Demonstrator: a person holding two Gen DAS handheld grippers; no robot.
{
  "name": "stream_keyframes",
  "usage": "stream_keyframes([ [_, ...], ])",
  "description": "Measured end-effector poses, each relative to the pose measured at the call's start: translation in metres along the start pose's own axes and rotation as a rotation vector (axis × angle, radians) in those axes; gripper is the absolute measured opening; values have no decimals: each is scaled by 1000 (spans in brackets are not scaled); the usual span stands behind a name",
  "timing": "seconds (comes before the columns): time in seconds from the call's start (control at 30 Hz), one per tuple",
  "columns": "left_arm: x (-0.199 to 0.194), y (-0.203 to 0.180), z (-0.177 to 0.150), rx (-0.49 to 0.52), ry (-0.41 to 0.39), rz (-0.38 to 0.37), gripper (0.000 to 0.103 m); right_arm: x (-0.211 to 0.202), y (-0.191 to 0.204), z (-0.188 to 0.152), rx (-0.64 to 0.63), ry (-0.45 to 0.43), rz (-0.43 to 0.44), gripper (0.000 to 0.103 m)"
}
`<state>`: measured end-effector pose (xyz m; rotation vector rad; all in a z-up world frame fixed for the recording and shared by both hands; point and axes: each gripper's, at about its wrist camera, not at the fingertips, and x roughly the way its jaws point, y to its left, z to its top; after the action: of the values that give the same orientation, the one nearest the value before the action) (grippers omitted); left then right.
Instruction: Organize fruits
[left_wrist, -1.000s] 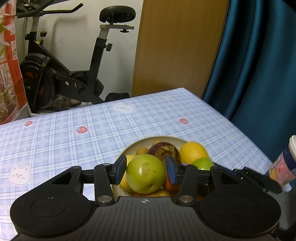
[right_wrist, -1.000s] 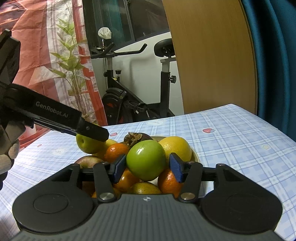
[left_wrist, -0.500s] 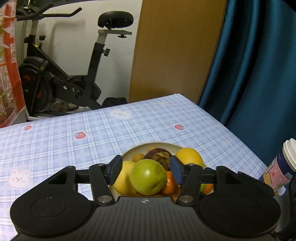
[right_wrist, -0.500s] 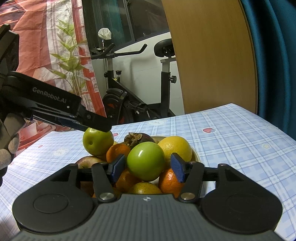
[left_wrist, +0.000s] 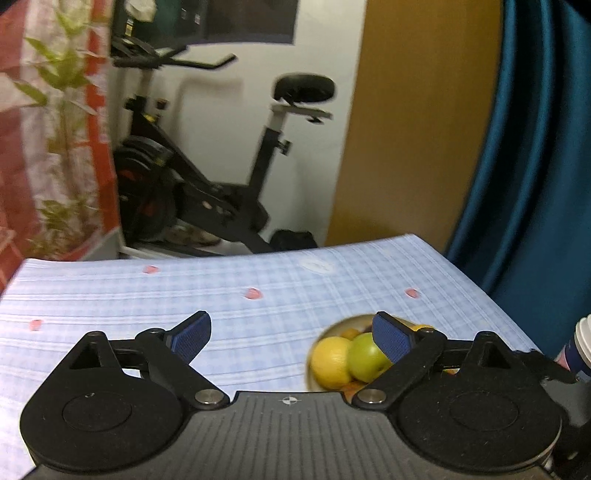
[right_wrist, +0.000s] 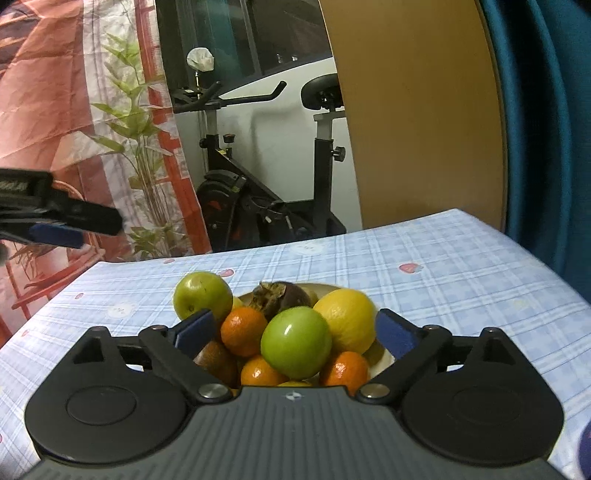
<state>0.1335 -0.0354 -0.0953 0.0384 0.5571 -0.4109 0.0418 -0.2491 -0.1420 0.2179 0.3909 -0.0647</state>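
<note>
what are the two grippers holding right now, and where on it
Nothing. The left gripper is opening over bare tablecloth. The right gripper is opening too; the green apple sits between its pads, untouched, on the fruit pile.

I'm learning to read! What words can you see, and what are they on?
None reads clearly.
Left gripper, fingers opening with nothing between them: white letters, cut off at the picture's edge and blurred, unreadable.
Cup: print too blurred to read.
</note>
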Motion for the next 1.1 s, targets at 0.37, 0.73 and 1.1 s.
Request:
stream_keyframes([
  [0.37,-79,10,4,34,-80,164,96,-37,29,51,-19,56,18,103],
  [0.73,-141,32,20,-45,-108,258,96,-76,87,91,-57,115,31,103],
  [1.1,-165,35,20,-61,-129,280,96,-89,117,102,-103,104,53,103],
])
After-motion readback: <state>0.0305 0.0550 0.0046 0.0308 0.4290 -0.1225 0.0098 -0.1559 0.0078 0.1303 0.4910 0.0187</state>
